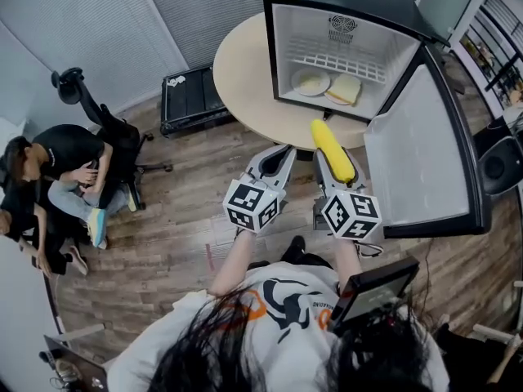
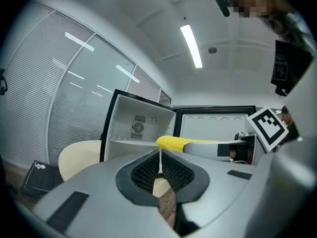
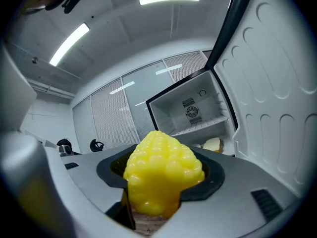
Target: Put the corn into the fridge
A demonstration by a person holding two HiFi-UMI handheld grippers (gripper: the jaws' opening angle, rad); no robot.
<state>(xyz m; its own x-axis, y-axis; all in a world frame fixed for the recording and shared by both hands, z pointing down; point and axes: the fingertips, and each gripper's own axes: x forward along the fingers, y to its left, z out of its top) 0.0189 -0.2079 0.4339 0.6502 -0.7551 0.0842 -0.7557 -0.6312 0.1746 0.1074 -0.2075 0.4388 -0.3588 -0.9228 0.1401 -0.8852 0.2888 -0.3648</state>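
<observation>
A yellow corn cob (image 1: pixel 333 149) sticks forward out of my right gripper (image 1: pixel 337 168), which is shut on it; in the right gripper view the cob (image 3: pixel 163 175) fills the space between the jaws. It hangs just in front of the small open fridge (image 1: pixel 351 6) on the round table (image 1: pixel 245 80), level with the cavity's lower edge. My left gripper (image 1: pixel 274 167) is beside it on the left, jaws pressed together on nothing (image 2: pixel 160 165). The left gripper view also shows the corn (image 2: pixel 174 143) with the fridge (image 2: pixel 133 128) behind it.
The fridge door (image 1: pixel 425 149) swings open to the right. Inside lie a plate (image 1: pixel 310 82) and a bread slice (image 1: pixel 345 89) below a wire shelf (image 1: pixel 343 62). On the floor are a black case (image 1: pixel 192 98) and a speaker (image 1: pixel 498 166). A person (image 1: pixel 69 174) sits at left.
</observation>
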